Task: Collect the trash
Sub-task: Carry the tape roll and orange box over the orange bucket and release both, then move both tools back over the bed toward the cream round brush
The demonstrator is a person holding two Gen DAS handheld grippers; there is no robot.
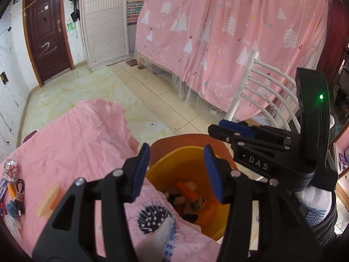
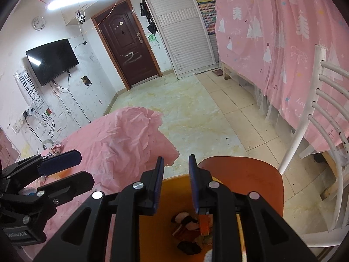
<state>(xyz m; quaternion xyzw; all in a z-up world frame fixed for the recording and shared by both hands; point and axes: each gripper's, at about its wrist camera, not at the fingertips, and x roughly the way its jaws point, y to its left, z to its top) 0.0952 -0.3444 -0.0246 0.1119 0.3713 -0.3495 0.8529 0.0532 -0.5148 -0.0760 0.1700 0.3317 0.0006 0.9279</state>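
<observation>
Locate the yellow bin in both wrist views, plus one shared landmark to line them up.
Left wrist: yellow bin sits bottom centre, framed between the left tool's fingers, trash visible inside.
Right wrist: yellow bin sits bottom centre, mostly hidden behind the right tool; only its inside wall and trash show.
Shared landmark: the orange chair seat directly under the bin.

A yellow bin (image 1: 209,218) stands on an orange chair seat (image 2: 246,174), right beside a table with a pink cloth. The bin is open at the top. Trash (image 1: 187,196) lies in a heap at its bottom: an orange wrapper (image 1: 187,190), some dark bits and some pale bits, all mixed together.
</observation>
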